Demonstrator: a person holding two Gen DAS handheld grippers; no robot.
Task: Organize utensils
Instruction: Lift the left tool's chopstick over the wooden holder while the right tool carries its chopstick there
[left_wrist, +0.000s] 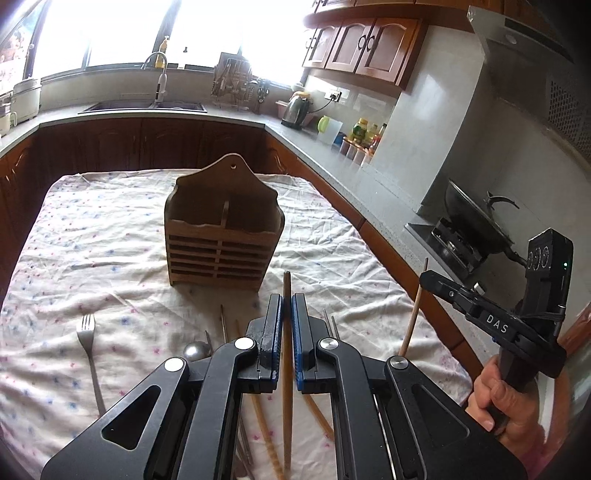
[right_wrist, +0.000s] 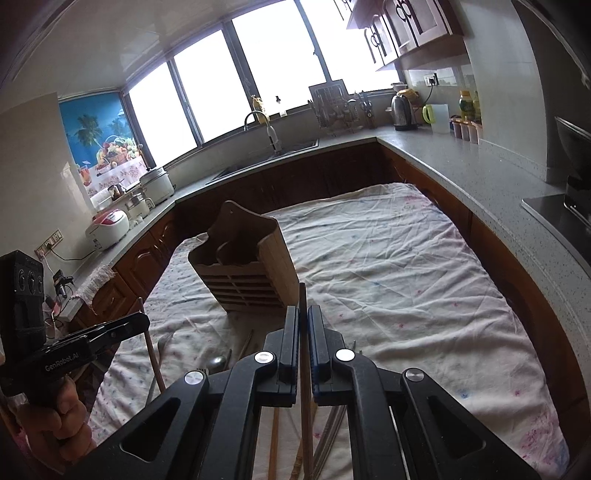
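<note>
Both tongs clenched on chopsticks: left gripper (left_wrist: 287, 306) had wooden chopstick (left_wrist: 287, 354), right gripper (right_wrist: 303, 319) its own chopstick (right_wrist: 303, 369). Sticks pointed forward toward wooden holder (left_wrist: 221, 236), dead ahead, empty I think. Left looked nearer.

We are seeing a brown slatted wooden utensil holder (left_wrist: 225, 236) standing on a white tablecloth (left_wrist: 92, 236) dotted with small pink and blue flowers. Near the cloth's front edge a silver-grey fork (left_wrist: 88, 350) and spoon (left_wrist: 195, 350) are lying among tan wooden chopsticks (left_wrist: 287, 350). We are looking along the black left gripper (left_wrist: 287, 306), whose pads are showing blue edges, and the black right gripper (right_wrist: 303, 321). Grey speckled countertops (right_wrist: 461, 166) are running over dark reddish-brown cabinets.
</note>
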